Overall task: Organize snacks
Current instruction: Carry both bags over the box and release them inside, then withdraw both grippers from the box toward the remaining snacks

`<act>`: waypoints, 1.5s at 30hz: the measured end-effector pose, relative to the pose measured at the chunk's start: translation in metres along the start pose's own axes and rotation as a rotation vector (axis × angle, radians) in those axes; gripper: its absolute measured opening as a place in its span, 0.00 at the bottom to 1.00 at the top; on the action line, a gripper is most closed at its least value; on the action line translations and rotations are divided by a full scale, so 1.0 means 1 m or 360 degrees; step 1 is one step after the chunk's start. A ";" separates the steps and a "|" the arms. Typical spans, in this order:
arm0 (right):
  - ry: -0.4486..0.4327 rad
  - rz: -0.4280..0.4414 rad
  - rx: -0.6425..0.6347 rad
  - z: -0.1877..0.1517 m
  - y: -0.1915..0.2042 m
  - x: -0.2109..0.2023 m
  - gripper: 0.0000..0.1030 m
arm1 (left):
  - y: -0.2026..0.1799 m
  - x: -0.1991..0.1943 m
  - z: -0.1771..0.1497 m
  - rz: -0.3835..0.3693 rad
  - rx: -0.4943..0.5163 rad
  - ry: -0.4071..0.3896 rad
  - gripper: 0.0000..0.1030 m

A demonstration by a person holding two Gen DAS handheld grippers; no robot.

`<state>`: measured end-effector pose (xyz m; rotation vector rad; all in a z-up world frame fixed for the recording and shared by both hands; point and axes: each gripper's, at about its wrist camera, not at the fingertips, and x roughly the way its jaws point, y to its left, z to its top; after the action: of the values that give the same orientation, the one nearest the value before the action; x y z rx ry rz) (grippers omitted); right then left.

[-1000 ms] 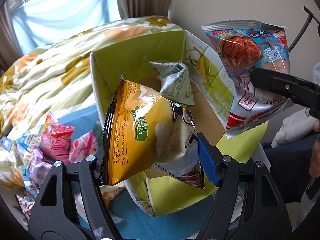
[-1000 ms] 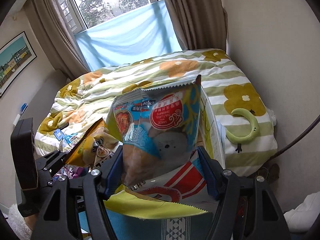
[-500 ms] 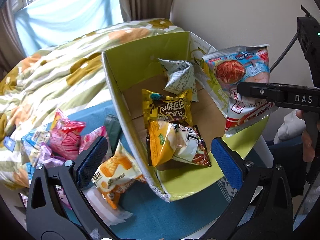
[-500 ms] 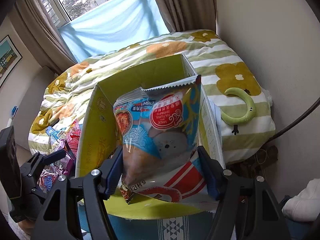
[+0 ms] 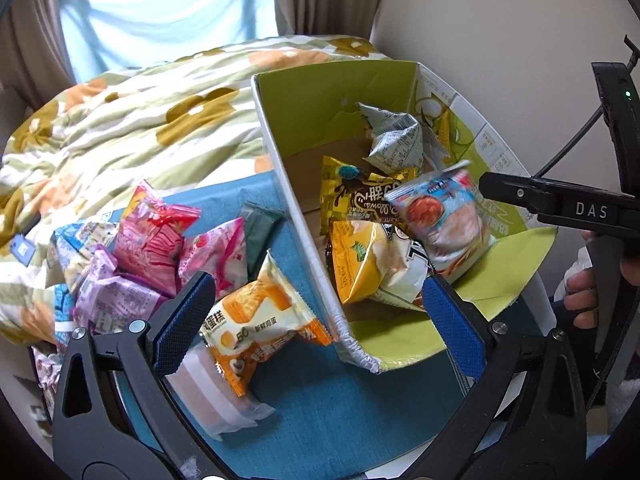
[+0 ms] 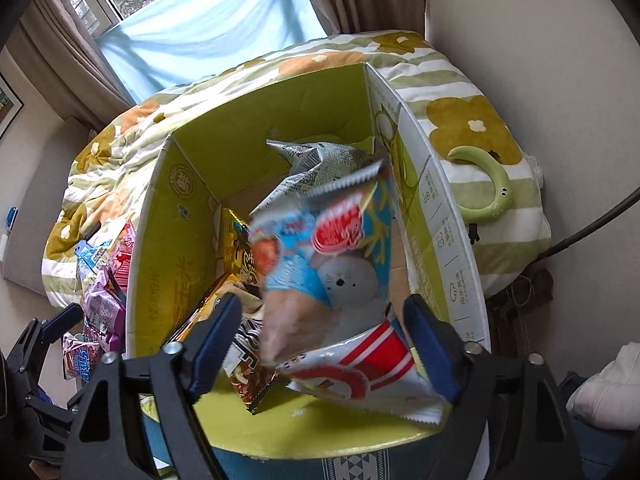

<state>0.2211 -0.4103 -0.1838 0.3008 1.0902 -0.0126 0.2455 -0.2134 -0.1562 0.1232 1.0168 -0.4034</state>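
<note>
Both grippers had let go since the earlier frames. Left gripper [image 5: 316, 320] stood wide apart and empty, its yellow chip bag [image 5: 372, 268] lying inside the green box [image 5: 332, 100]. Right gripper [image 6: 324, 348] had its jaws just opening; the blue shrimp-flake bag [image 6: 332, 280] was blurred between them, pads clear of it, apparently dropping into the box beside the chip bag. Advice: keep jaws spread and lift straight out so nothing snags. Next target, probably: loose orange cake pack [image 5: 256, 320] just outside the box's near wall.
</note>
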 end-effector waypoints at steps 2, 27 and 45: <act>-0.0080 -0.0014 -0.0025 -0.005 0.001 -0.007 0.97 | 0.001 -0.002 -0.006 0.0001 -0.0022 0.0006 0.99; -0.0436 0.0147 -0.0395 -0.075 0.036 -0.118 0.97 | -0.006 -0.150 -0.091 0.0373 -0.0231 -0.0307 0.99; -0.0422 0.0324 -0.0731 -0.131 0.132 -0.126 0.97 | 0.095 -0.198 -0.166 0.0596 -0.0516 -0.0340 0.99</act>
<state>0.0694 -0.2684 -0.0989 -0.0073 0.7677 0.3659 0.0582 -0.0253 -0.0842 -0.0222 0.8140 0.0907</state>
